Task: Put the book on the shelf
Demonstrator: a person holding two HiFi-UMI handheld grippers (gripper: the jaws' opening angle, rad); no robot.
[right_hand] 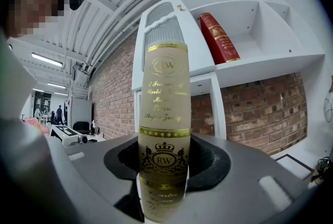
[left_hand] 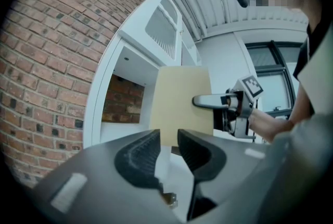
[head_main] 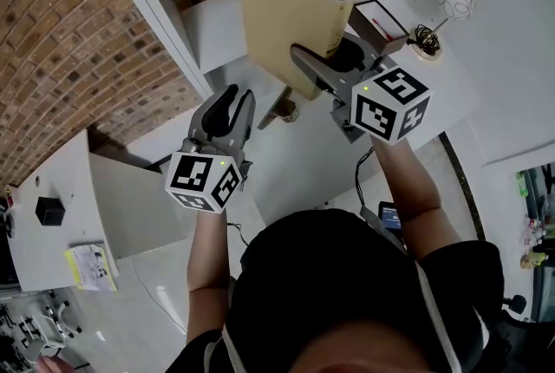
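A cream hardback book (head_main: 290,16) with gold lettering on its spine (right_hand: 165,113) stands upright in my right gripper (head_main: 334,59), whose jaws are shut on its lower part. It hangs in front of the white shelf unit (head_main: 173,20), close to an open compartment with a brick back. In the left gripper view the book's cover (left_hand: 182,98) shows flat, with the right gripper (left_hand: 218,103) clamped on it. My left gripper (head_main: 232,107) hovers lower left of the book, its jaws (left_hand: 167,139) a little apart with nothing between them.
A red book (right_hand: 218,38) leans in an upper shelf compartment. On the white ledge at right sit a small box (head_main: 377,20), a round ornament (head_main: 455,0) and a cable (head_main: 425,37). A white table (head_main: 52,250) with a black cube (head_main: 49,211) stands at lower left.
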